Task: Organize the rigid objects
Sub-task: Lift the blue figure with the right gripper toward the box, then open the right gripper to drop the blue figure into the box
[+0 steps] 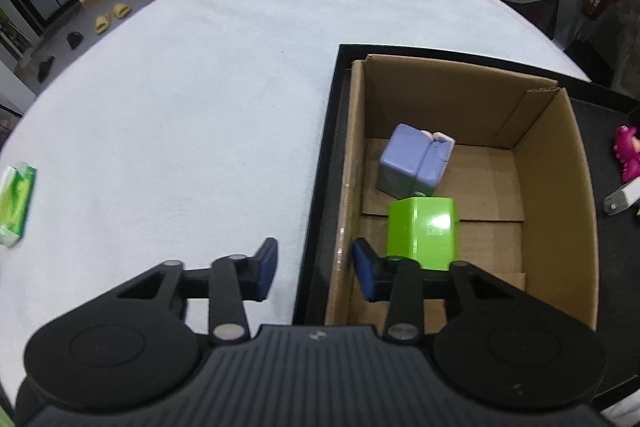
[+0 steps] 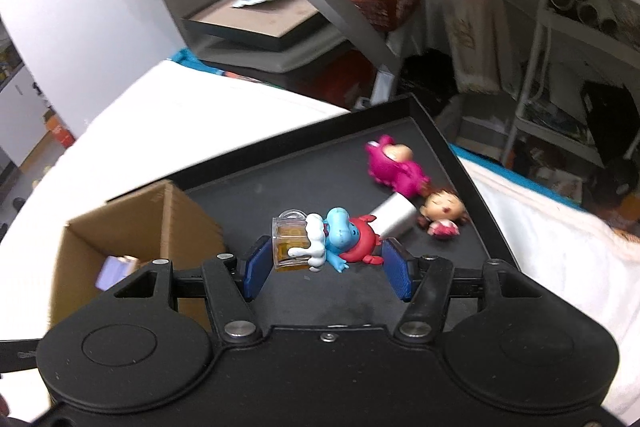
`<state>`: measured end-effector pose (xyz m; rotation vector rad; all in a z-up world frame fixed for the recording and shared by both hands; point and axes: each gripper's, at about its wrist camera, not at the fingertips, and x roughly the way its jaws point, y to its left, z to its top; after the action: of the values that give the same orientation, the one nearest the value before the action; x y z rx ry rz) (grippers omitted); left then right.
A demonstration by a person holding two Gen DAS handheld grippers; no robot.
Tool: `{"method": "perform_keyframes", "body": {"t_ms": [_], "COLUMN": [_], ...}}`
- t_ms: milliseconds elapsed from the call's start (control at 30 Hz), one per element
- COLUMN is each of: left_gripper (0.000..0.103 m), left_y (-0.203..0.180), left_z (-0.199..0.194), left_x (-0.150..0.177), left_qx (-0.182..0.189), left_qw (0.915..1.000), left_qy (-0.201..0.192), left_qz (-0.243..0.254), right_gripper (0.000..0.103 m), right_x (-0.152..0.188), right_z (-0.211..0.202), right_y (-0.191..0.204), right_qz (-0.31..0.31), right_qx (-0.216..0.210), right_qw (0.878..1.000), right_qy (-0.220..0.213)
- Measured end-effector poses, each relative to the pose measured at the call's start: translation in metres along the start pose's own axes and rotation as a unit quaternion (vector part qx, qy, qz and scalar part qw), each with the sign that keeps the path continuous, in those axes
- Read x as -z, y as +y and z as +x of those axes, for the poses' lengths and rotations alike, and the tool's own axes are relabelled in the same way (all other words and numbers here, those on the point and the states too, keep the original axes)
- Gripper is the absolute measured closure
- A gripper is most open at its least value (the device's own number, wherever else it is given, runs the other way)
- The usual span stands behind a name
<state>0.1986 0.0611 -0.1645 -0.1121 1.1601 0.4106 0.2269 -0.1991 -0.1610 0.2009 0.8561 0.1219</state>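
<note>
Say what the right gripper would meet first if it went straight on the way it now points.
Probably the blue figurine with the small amber bottle, which sits between the right gripper fingers at their tips; whether it is already held or lies on the black tray is unclear.

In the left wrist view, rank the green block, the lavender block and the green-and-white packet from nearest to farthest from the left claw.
1. Glossy green block, in the cardboard box, just ahead of the left claw.
2. Lavender block, deeper in the box, behind the green one.
3. Green-and-white packet, far left on the white cloth.
</note>
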Motion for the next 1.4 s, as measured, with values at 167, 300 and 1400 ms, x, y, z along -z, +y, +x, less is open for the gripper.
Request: {"method": "perform_keyframes", "body": {"t_ms": [167,300,1400], "left_gripper": [0.092,0.093,0.094], "left_y": [-0.003,-0.002,0.017], "left_z": [0.000,0.001,0.005], "left_x": [-0.001,-0.002,-0.004], "left_qx": [0.028,0.033,0.088], "left_qw": [0.9996,0.9994,0.9955], "left_qy": [0.001,0.005,0.019], "left_qz": [0.008,-0.001,-0.031], "right_gripper": [0.045,0.045,0.045], "right_x": [-0.007,-0.010,0.001], "right_z": [-0.009,-0.014,0.001], "right_y": [0.019,0.031,0.142], "right_qz": [-0.019,-0.026,-0.172], "right_qx": [-0.024,-0.045,-0.065], "right_qw": [1.000,0.999,0.983], "right_qy": [-0.007,-0.009,0.017]}}
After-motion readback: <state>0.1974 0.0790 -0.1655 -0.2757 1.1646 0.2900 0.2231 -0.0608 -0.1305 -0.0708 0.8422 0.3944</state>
